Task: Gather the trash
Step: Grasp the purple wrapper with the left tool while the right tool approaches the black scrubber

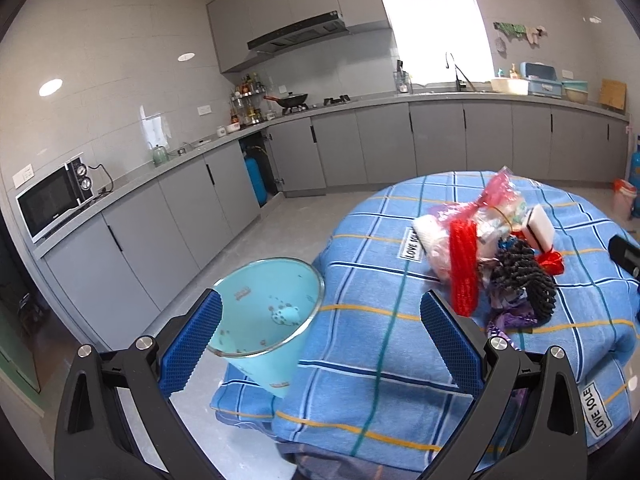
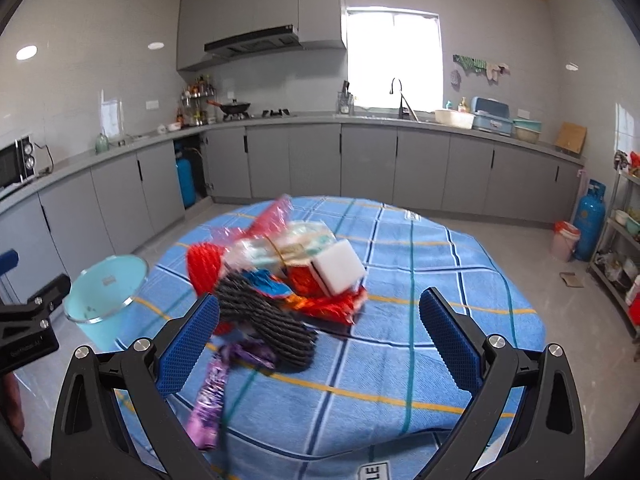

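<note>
A pile of trash (image 2: 280,276) lies on the round table with a blue checked cloth (image 2: 400,360): red netting (image 1: 464,268), a black foam net (image 2: 268,316), a white sponge (image 2: 340,268), a clear bag with pink print (image 1: 496,196) and a purple wrapper (image 2: 212,396). A light blue bin (image 1: 268,312) stands beside the table's left edge; it also shows in the right wrist view (image 2: 104,296). My left gripper (image 1: 320,336) is open and empty, above the bin and table edge. My right gripper (image 2: 320,340) is open and empty, just short of the pile.
Grey kitchen cabinets and a counter (image 2: 360,120) run along the far and left walls, with a microwave (image 1: 52,200) at left. A blue gas cylinder (image 2: 588,220) and a pink bin (image 2: 564,240) stand on the floor at right, near a metal shelf (image 2: 624,248).
</note>
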